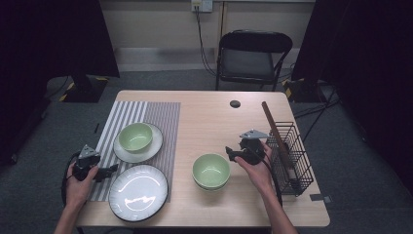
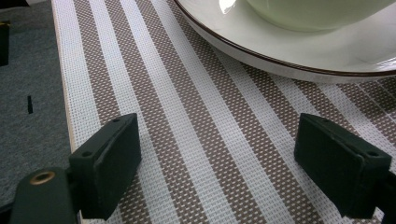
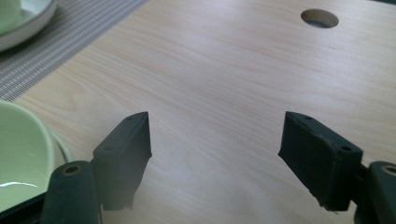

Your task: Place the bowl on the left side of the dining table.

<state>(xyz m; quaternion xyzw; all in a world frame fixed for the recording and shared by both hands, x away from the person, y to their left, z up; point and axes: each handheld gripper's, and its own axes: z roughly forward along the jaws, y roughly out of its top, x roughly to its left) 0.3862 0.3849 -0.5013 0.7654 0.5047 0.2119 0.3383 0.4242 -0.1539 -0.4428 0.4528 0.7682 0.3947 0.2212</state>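
Right now I have my right gripper hovering above the counter just beside the stacked green bowls, toward the right edge of the counter; its fingers stand wide apart with nothing between them, only bare wood below. From the right gripper view the rim of that green stack sits at the lower left, close to the left finger but not touching it. A wire basket stands along the right edge behind my right hand, with a brown stick leaning out of it. My left gripper rests low at the left edge, over the striped mat, its fingers also spread wide and holding nothing. Just ahead of it a white plate carries another green bowl, and a larger empty plate lies near the front edge, just beside the left gripper.
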